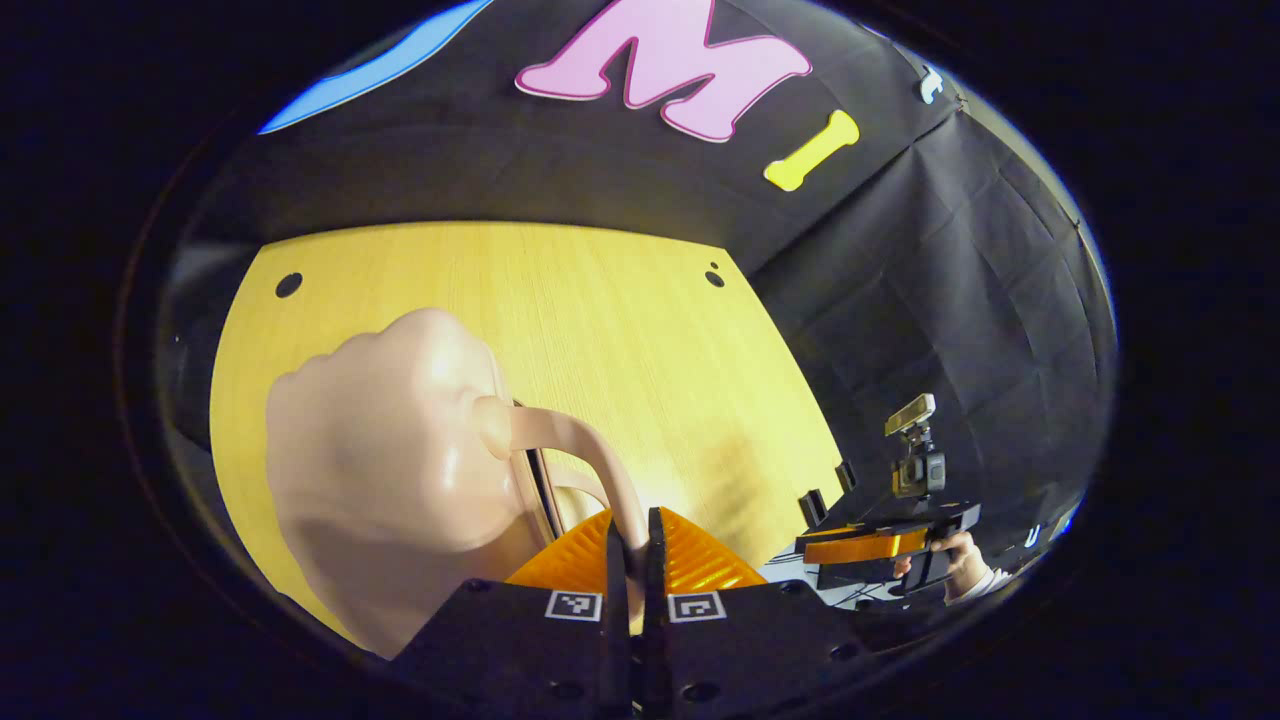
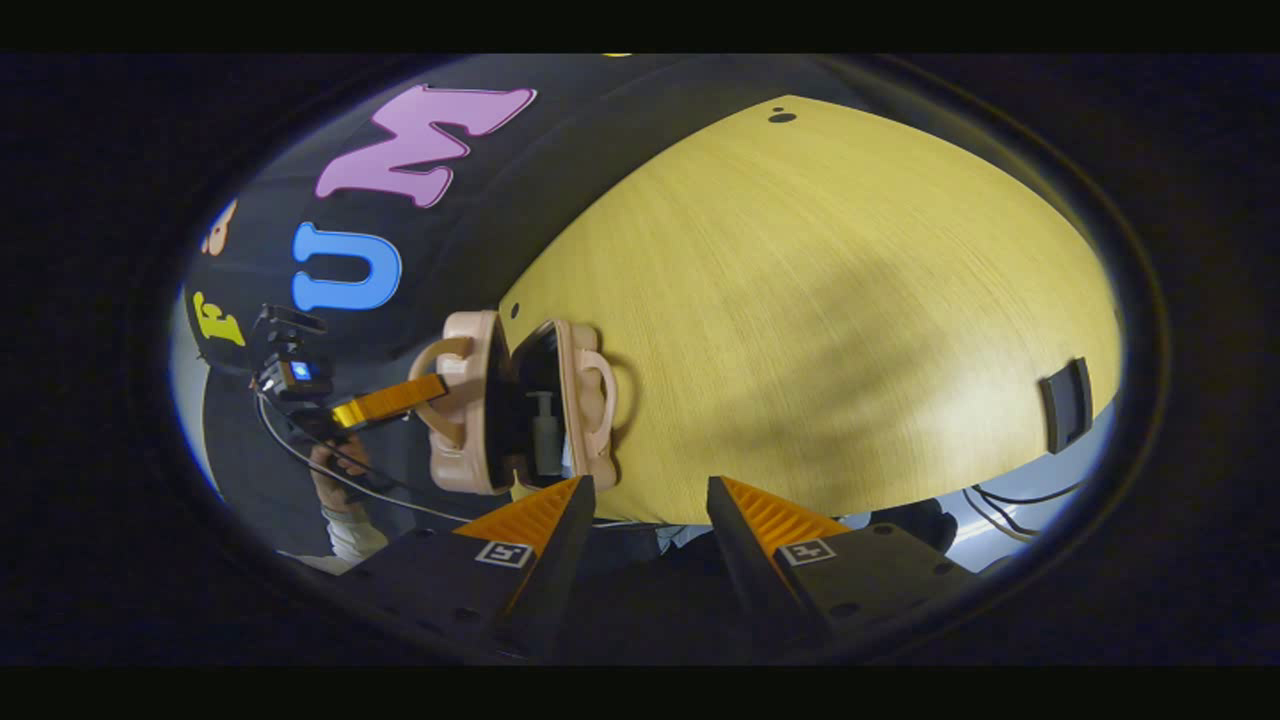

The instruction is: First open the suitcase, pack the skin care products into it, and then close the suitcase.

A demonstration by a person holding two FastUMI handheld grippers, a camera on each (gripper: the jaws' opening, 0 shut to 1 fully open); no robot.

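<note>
suitcase [image 1: 380,460]: glossy smooth plastic | table [image 1: 600,330]: matt wood grain | booth wall [image 1: 950,280]: creased cloth

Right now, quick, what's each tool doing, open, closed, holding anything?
Left tool: shut on the suitcase handle, both fingers pressing it.
Right tool: open, holding nothing, apart from the suitcase.
</note>
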